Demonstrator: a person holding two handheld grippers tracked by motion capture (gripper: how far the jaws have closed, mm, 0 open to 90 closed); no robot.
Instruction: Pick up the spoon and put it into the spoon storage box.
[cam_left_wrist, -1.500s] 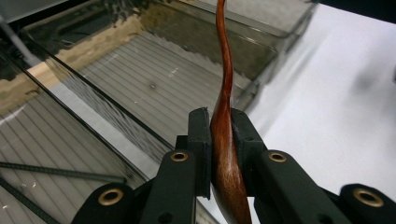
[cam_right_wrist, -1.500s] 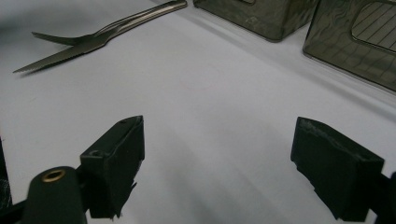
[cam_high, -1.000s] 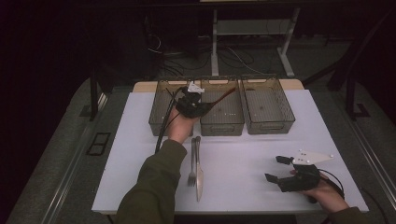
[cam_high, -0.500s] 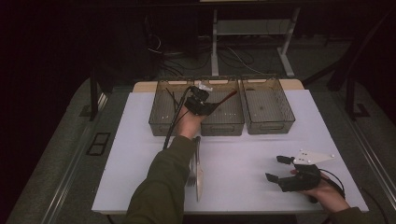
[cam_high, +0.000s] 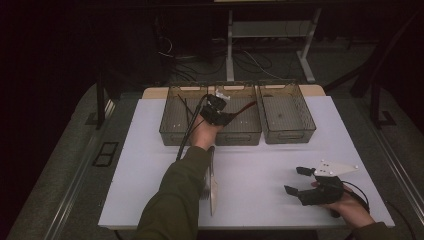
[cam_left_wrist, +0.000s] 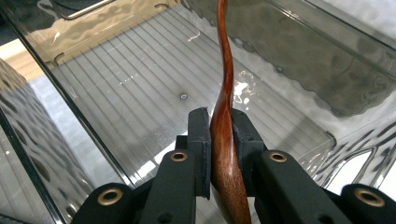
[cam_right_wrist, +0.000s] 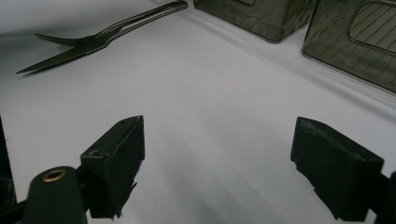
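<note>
Step in hand: sorting cutlery into bins; a wooden utensil being placed into the middle bin.

Left claw (cam_high: 223, 111): clenched on wooden utensil (cam_left_wrist: 225, 140), pads pressing both flat sides of the reddish-brown handle. Held over the middle bin (cam_high: 248, 131), handle running up and away from the claw across the ribbed bin floor. Far end of the utensil cut off at the frame's top edge; spoon or fork not determinable. In the high view, reddish shaft slanting toward the bin's right wall.

Right claw (cam_high: 299, 181): released, jaws wide apart, nothing between them. Resting on the surface (cam_high: 260, 170) at the near right, hand behind it. Bare white surface between the pads (cam_right_wrist: 116, 158) in the right gripper view.

Remaining items: metal cutlery (cam_high: 211, 180) lying on the surface beside the left sleeve, seen in the right gripper view as a dark fork-like and knife-like pair crossed together (cam_right_wrist: 98, 39). Left bin (cam_high: 172, 131) holding a thin dark item, kind unclear. Right bin (cam_high: 287, 132), contents not discernible.

Next move, by judgement: lower the utensil until it lies along the bin floor, then release and lift clear without catching the bin wall. Metal cutlery likely next.
</note>
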